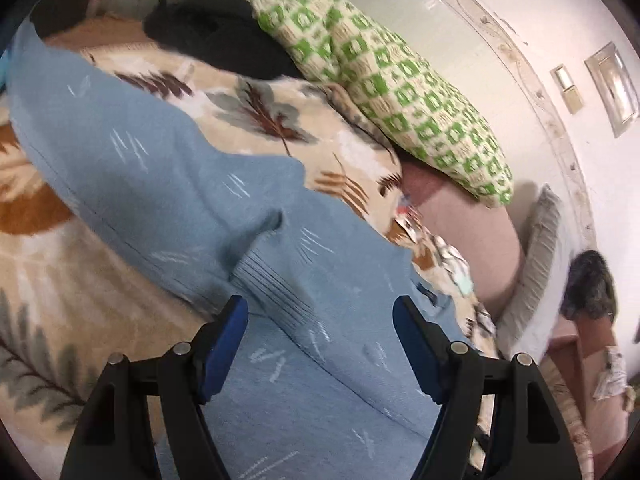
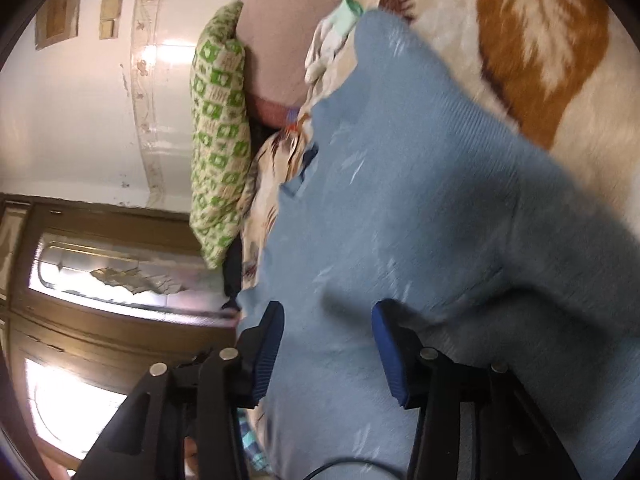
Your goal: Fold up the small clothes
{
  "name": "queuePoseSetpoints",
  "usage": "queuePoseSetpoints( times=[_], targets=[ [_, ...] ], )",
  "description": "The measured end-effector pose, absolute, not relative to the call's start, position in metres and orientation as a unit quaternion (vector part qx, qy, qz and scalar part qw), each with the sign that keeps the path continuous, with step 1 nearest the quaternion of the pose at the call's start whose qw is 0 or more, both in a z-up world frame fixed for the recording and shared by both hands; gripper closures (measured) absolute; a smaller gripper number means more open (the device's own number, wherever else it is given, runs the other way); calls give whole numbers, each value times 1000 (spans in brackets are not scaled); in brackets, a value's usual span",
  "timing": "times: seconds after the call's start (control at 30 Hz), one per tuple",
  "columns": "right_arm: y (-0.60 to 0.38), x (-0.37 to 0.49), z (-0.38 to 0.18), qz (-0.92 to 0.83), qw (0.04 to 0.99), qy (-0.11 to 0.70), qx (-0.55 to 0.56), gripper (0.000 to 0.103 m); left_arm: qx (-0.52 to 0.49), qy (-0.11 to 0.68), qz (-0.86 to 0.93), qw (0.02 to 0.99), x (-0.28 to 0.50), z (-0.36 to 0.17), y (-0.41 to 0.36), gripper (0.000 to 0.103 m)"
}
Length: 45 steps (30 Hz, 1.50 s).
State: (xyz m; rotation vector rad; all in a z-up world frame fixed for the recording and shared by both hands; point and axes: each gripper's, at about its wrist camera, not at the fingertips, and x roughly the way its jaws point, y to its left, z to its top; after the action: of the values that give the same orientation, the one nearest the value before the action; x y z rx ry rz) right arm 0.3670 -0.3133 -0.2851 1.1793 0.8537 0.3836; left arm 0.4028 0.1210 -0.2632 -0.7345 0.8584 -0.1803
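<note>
A light blue garment [image 1: 168,168] marked with short white dashes is spread over a leaf-patterned blanket [image 1: 52,288] on a bed. In the left wrist view it runs as a broad band from ten o'clock down to six o'clock, with a raised fold near the centre and a patch of fine dark lines [image 1: 272,280] just past the fingertips.

The left gripper [image 1: 320,308] is seen at six o'clock with its blue-padded jaws standing wide apart. The blue cloth lies beneath and between them, but neither pad is pressed on it and nothing is held.

Towards one o'clock a green-and-cream checked pillow [image 1: 384,92] leans by a pale wall [image 1: 460,20]. A black cloth [image 1: 224,36] is heaped at twelve o'clock, just beside the pillow. A pink cushion [image 1: 472,232] sits at three o'clock, under the lower end of the pillow.

In the right wrist view the scene is rolled on its side. The light blue garment [image 2: 420,200] fills the middle from one o'clock to six o'clock, with a small dark blue tab [image 2: 310,158] near its edge at eleven o'clock. The right gripper [image 2: 328,312] is seen at six o'clock, its jaws partly open, narrower than the left pair. The blue cloth lies between the pads; whether they press on it cannot be told. The pillow [image 2: 218,128] stands at ten o'clock, and a brown door with glass panes [image 2: 100,272] is seen at eight o'clock.
</note>
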Motion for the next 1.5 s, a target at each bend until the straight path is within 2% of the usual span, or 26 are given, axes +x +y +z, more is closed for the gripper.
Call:
queuePoseSetpoints(
  times=[0.23,0.7,0.73,0.77,0.8,0.83,0.9,0.93,1.23,1.4,1.5],
  targets=[
    [-289,359,-289,187,720,425,516,54,-393,473,-117,779,423,-302,113,27],
    [-292,356,-281,158,754,424,477,53,-429,427,-155,781,438,-306,111,26],
    [-293,355,-280,153,756,424,474,53,-431,424,-156,781,438,-306,112,33],
    [-294,355,-279,147,760,423,471,53,-428,424,-155,783,438,-305,112,54],
    [-296,354,-278,142,763,423,468,53,-423,431,-151,783,438,-306,112,63],
    [-297,354,-276,138,766,422,465,53,-420,440,-147,780,437,-307,112,70],
    [-300,352,-275,128,771,423,459,53,-434,443,-156,769,433,-310,113,72],
    [-301,352,-274,122,775,424,453,53,-440,441,-163,765,432,-310,114,77],
    [-311,347,-267,78,807,413,415,53,-420,433,-199,772,409,-282,114,79],
    [-316,347,-261,60,821,402,400,53,-397,492,-126,765,405,-294,129,78],
    [-316,347,-255,51,832,398,383,53,-400,501,-97,761,398,-295,143,79]
  ],
)
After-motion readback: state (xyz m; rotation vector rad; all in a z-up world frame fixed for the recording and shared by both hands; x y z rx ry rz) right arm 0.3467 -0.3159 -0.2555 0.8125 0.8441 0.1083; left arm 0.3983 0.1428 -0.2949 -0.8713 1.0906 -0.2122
